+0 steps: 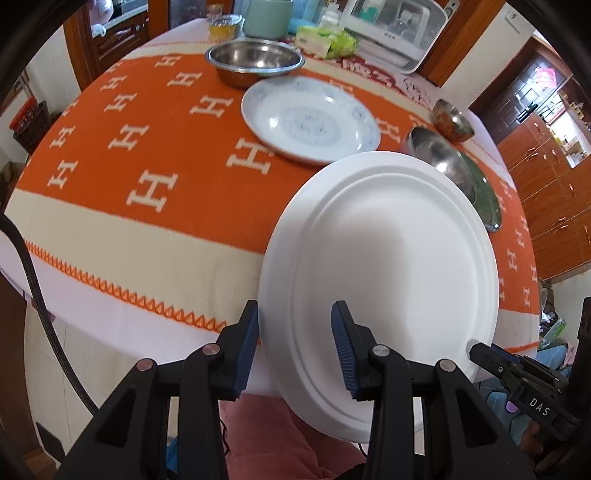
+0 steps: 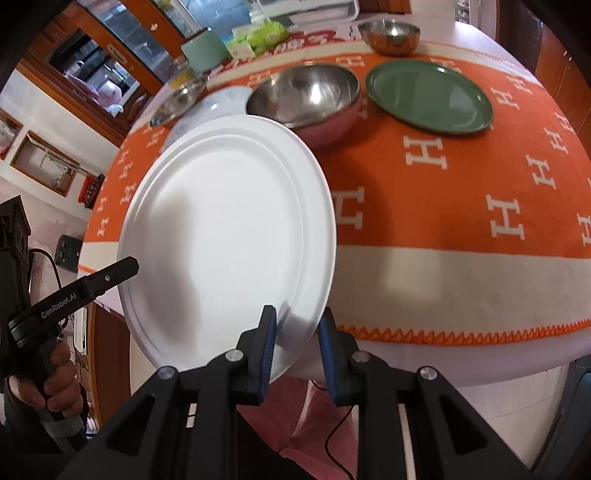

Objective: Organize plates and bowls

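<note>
A white round plate [image 1: 384, 280] hangs tilted over the near edge of the table, held from two sides. My left gripper [image 1: 295, 339] is shut on its left rim, and my right gripper [image 2: 297, 332] is shut on the right rim of the white plate [image 2: 229, 236]. On the cloth behind stand a blue-patterned plate [image 1: 310, 118], a wide steel bowl [image 1: 255, 61], a pink-sided steel bowl [image 2: 306, 96], a green plate [image 2: 428, 96] and a small steel bowl [image 2: 389, 35]. The held plate hides part of the pink-sided bowl and the green plate in the left wrist view.
The round table carries an orange cloth [image 2: 461, 177] with white H marks. At the back stand a mint pot [image 1: 267, 16], a green packet [image 1: 328, 40] and a white appliance [image 1: 399, 26]. A hand [image 2: 55, 384] grips the left handle. A black cable [image 1: 33, 280] hangs at left.
</note>
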Demonstrator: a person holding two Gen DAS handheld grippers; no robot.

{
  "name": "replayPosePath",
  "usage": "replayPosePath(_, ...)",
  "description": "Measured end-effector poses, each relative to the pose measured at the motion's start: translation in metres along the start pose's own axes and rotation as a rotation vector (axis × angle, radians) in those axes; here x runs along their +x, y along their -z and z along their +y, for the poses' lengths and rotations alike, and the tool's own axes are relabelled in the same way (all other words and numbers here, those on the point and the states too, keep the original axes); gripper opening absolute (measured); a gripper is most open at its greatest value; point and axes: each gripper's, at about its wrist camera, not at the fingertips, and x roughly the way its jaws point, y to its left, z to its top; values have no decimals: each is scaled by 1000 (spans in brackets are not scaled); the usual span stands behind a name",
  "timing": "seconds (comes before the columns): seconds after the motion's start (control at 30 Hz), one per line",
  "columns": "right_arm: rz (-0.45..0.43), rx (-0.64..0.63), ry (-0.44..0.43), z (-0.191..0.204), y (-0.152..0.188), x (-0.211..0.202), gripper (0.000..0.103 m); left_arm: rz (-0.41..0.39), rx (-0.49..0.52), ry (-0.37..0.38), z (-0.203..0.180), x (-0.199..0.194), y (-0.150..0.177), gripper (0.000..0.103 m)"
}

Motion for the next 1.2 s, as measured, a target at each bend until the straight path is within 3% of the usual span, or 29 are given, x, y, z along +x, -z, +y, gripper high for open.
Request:
replayPosePath(0.7,65,52,49,-31,-10,34,24,88,34,-36,-21,43,-5,37)
replayPosePath(1.2,40,63,22,-35,-12,37,26,75,71,-96,-32,49,-20,37)
